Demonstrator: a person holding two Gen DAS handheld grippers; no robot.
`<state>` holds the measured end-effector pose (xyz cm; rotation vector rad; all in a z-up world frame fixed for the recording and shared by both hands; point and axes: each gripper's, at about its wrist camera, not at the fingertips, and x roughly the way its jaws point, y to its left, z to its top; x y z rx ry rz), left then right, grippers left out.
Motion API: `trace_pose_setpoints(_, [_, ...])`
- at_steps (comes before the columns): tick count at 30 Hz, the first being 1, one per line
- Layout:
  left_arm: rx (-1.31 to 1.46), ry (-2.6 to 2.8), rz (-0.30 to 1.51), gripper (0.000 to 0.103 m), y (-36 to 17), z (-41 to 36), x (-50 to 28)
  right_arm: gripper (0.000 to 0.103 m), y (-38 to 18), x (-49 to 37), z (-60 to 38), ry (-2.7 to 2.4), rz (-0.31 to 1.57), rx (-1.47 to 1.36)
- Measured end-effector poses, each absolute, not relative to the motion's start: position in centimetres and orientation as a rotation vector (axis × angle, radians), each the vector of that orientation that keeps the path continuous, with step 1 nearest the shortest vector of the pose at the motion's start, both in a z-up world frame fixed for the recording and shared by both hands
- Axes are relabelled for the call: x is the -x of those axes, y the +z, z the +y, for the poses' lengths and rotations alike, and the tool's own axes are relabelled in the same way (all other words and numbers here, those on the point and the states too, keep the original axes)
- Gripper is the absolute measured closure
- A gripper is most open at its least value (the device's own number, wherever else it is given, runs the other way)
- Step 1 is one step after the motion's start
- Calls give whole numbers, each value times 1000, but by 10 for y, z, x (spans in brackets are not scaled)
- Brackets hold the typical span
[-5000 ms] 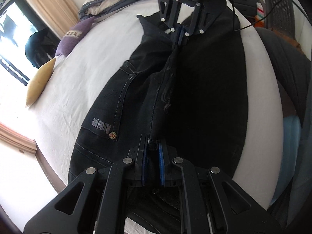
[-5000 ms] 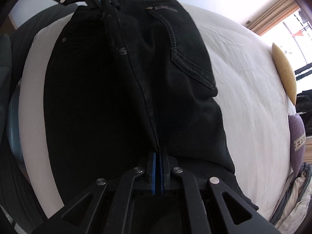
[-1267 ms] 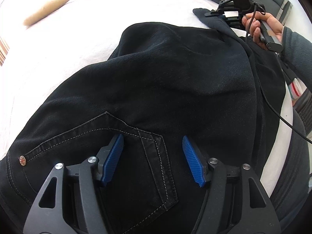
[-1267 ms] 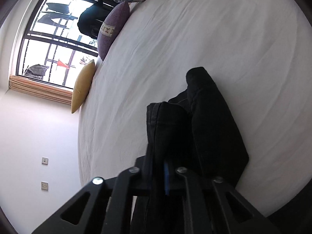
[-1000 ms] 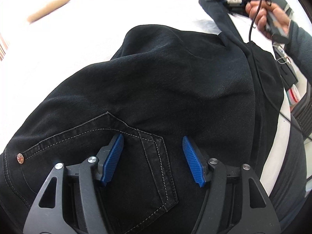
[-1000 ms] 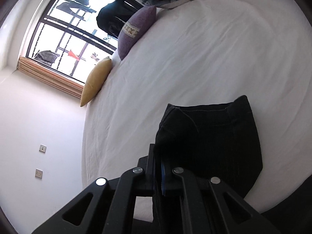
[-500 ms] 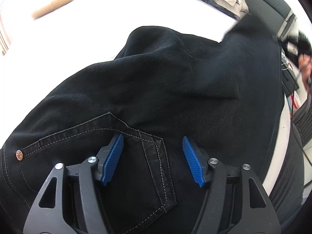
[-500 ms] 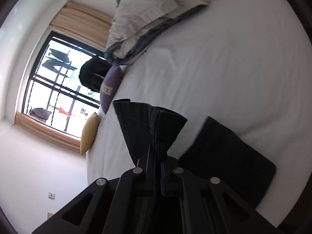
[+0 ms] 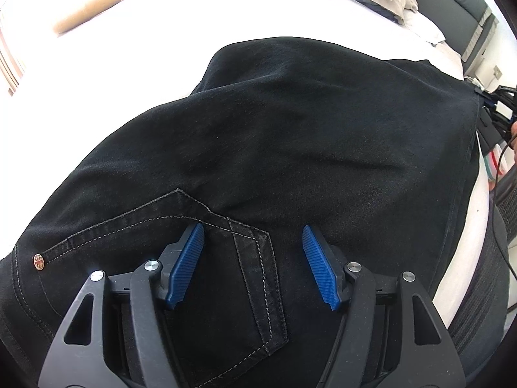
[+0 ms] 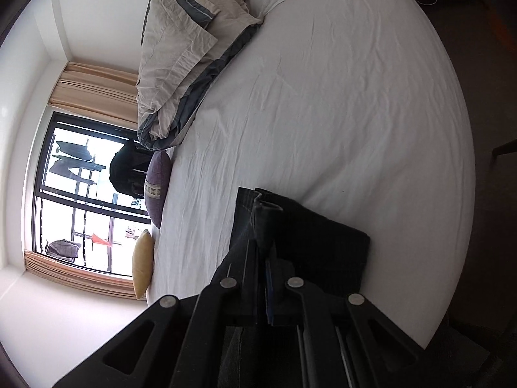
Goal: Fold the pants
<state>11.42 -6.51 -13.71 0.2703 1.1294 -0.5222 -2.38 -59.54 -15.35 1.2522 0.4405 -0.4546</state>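
Black denim pants [image 9: 290, 135] lie spread on the white bed [image 9: 135, 48], back pocket [image 9: 194, 258] nearest the camera. My left gripper [image 9: 252, 265] is open and empty, its blue pads [image 9: 185, 266] hovering over the pocket. My right gripper [image 10: 263, 278] is shut on the leg end of the pants [image 10: 310, 236], which it holds at the bed's edge; it shows at the far right of the left wrist view [image 9: 499, 110].
A crumpled beige and grey duvet [image 10: 190, 42] lies at the head of the bed. A purple cushion [image 10: 157, 187] and a yellow cushion [image 10: 142, 263] lie by the window. A dark headboard [image 9: 452, 3] stands behind. Cables hang at the right [image 9: 504, 168].
My right gripper has pulled the leg end from the far side of the bed out to the right, drawing the leg flat. My left gripper stays open over the pocket.
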Motion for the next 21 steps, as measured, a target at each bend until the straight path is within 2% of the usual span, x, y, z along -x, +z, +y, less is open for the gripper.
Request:
trace_pose_setpoints(16, [-288, -522, 1111, 40, -146, -66, -104, 99, -191, 46, -596, -590, 542, -1279])
trace_pose_setpoints(19, [-288, -521, 1109, 40, -144, -67, -103, 96, -192, 44, -599, -569, 617, -1242])
trace_pose_setpoints(21, [-286, -521, 1107, 40, -143, -67, -102, 72, -186, 58, -601, -588, 602, -1261])
